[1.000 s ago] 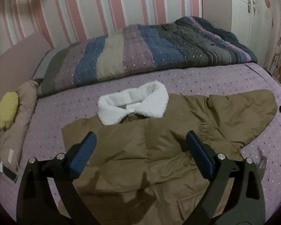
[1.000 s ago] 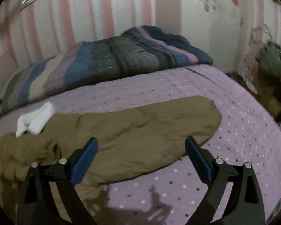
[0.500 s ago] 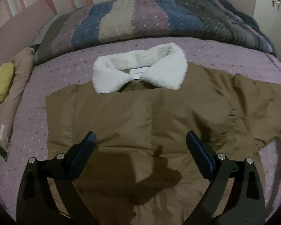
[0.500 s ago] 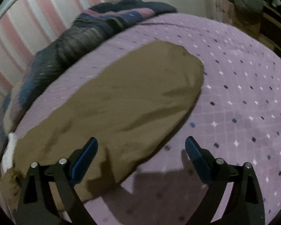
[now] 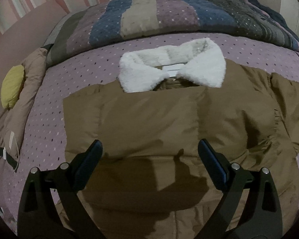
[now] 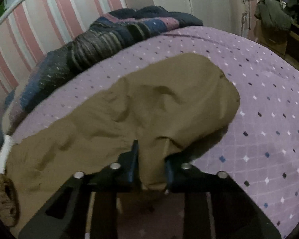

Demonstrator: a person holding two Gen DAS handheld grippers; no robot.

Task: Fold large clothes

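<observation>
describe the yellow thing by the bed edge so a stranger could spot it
Start at the purple dotted bedspread and go to its left edge, beside the striped quilt. There a small yellow cushion lies on a beige garment, the only yellow item in view.

1. Left wrist view: the left gripper (image 5: 149, 159) stands wide apart above the brown jacket (image 5: 149, 123), with nothing between its fingers.
2. At 12 o'clock the white fleece collar (image 5: 171, 65) rises, and the rolled striped quilt (image 5: 169, 14) walls off the bed's far edge.
3. At 9 o'clock, bare purple bedspread (image 5: 47, 123), then a tan pillow (image 5: 24, 103).
4. Right wrist view: the right gripper (image 6: 151, 169) is filled with the jacket sleeve (image 6: 149, 109); bedspread lies bare from 1 to 4 o'clock.
</observation>
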